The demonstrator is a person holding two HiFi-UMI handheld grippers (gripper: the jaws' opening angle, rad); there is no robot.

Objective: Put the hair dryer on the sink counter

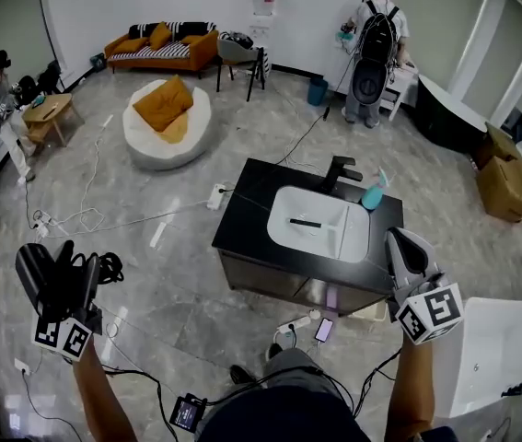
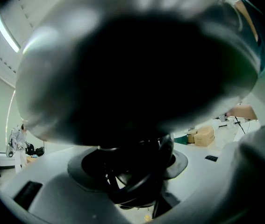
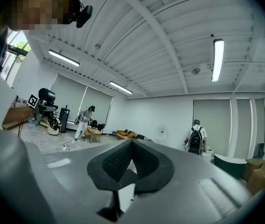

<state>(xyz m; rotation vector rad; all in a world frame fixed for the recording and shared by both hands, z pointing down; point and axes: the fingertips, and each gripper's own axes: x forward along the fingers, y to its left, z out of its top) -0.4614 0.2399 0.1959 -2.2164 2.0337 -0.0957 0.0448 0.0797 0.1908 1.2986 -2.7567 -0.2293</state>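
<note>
In the head view my left gripper (image 1: 65, 279) is held upright at the lower left, shut on a black hair dryer (image 1: 38, 274) with its coiled black cord (image 1: 106, 267) bunched beside it. In the left gripper view the hair dryer's dark body (image 2: 137, 73) fills most of the picture and the cord (image 2: 137, 181) loops between the jaws. The black sink counter (image 1: 251, 201) with a white basin (image 1: 334, 238) stands ahead, to the right of the hair dryer. My right gripper (image 1: 400, 242) hovers at the counter's near right corner, shut and empty, pads (image 3: 118, 164) together.
A black faucet (image 1: 339, 171) and a teal spray bottle (image 1: 373, 194) stand at the counter's back edge. Cables and a power strip (image 1: 215, 196) lie on the marble floor. A white box (image 1: 495, 357) sits at the lower right, a white pouffe (image 1: 167, 122) far left.
</note>
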